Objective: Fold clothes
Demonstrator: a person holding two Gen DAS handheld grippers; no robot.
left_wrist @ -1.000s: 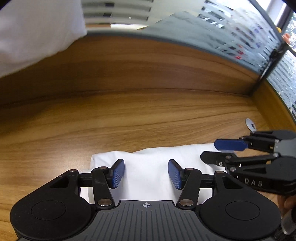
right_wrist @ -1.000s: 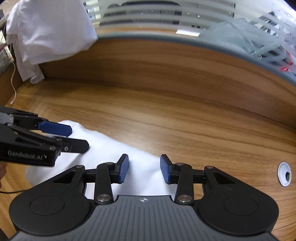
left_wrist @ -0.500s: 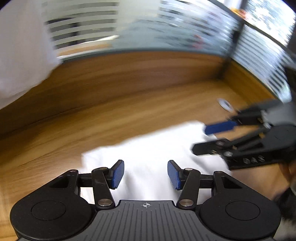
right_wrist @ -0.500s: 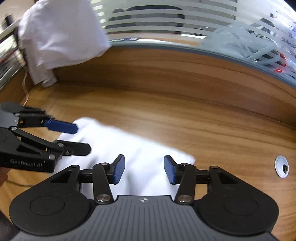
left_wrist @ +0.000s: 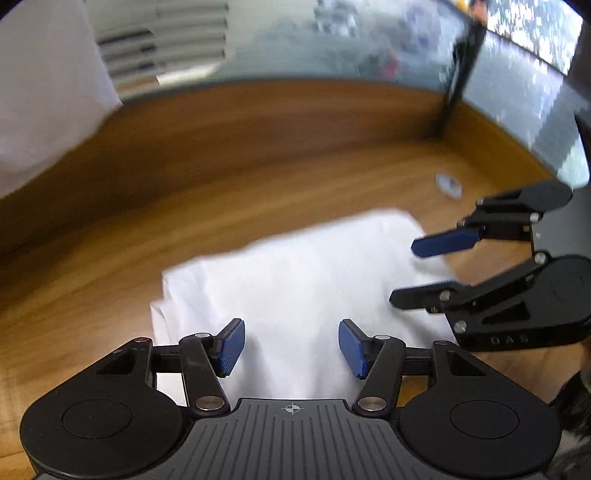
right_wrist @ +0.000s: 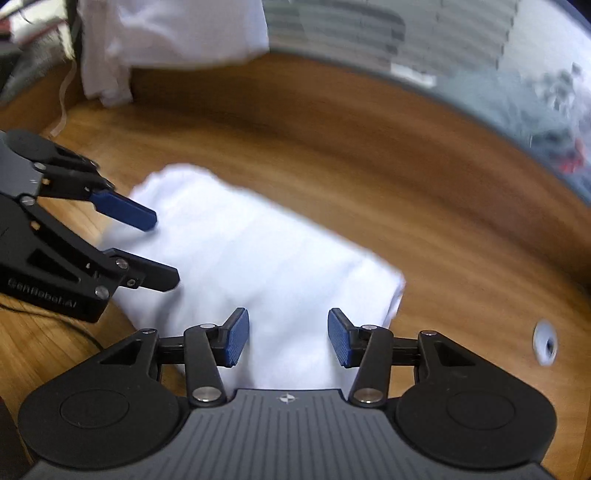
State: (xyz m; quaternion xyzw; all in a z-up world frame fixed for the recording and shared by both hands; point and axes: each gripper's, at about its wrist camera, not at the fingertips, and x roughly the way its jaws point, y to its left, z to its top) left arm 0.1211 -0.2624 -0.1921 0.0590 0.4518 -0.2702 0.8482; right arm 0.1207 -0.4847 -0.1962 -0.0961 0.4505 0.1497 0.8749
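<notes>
one folded white garment (left_wrist: 295,280) lay flat on the wooden table (left_wrist: 221,192), bare wood beyond its edges. the left gripper (left_wrist: 291,347) was opening, the right gripper (right_wrist: 288,338) released, both hovering empty. only the right view showed a white cloth heap's (right_wrist: 166,33) hanging end.

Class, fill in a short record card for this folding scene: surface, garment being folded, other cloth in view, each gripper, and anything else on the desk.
Surface: wooden desk
Garment: folded white garment, lying flat on the desk
Other cloth: white cloth pile at the far left, unfolded
Left gripper: jaws opening, nothing pinched between them, garment below
Right gripper: open, nothing pinched, over the garment's near edge
Other item: round cable port in the desk, to the garment's right
Image quality: blurred
</notes>
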